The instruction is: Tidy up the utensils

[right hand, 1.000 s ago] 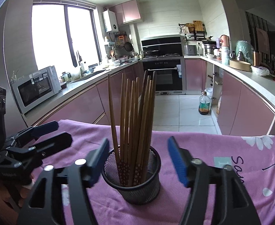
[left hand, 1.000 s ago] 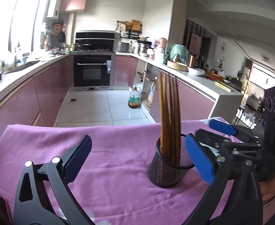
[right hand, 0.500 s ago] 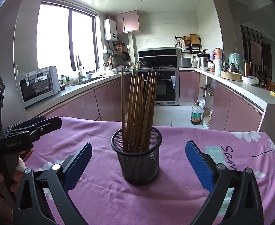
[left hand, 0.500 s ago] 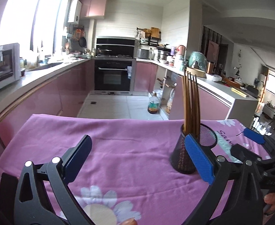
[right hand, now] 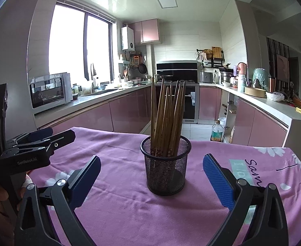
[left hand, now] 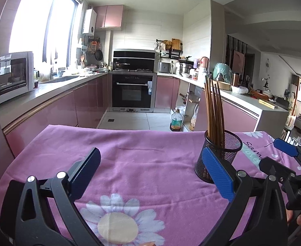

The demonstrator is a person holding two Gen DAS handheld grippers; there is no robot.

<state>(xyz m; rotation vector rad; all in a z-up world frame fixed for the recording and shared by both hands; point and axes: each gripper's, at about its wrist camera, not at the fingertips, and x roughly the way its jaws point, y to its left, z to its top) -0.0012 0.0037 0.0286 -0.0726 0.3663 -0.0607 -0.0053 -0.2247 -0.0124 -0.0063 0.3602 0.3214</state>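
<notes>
A black mesh cup (right hand: 165,167) stands upright on the pink flowered cloth (right hand: 119,201) and holds several brown chopsticks (right hand: 166,121). My right gripper (right hand: 151,175) is open and empty, its jaws apart on either side of the cup and nearer to me than it. My left gripper (left hand: 150,173) is open and empty over bare cloth; the cup (left hand: 219,160) and chopsticks (left hand: 214,110) sit just behind its right finger. Each gripper shows at the edge of the other's view: the left one (right hand: 35,143), the right one (left hand: 287,155).
The cloth-covered table (left hand: 129,155) ends at a far edge before the kitchen floor. Pink cabinets and counters run along both sides, with a microwave (right hand: 49,92) on the left and an oven (left hand: 134,86) at the back. A bottle (left hand: 176,121) stands on the floor.
Both grippers have pulled back from the cup and lifted. The right gripper's jaws, close around the cup before, now stand wide and clear of it. The cup stays put.
</notes>
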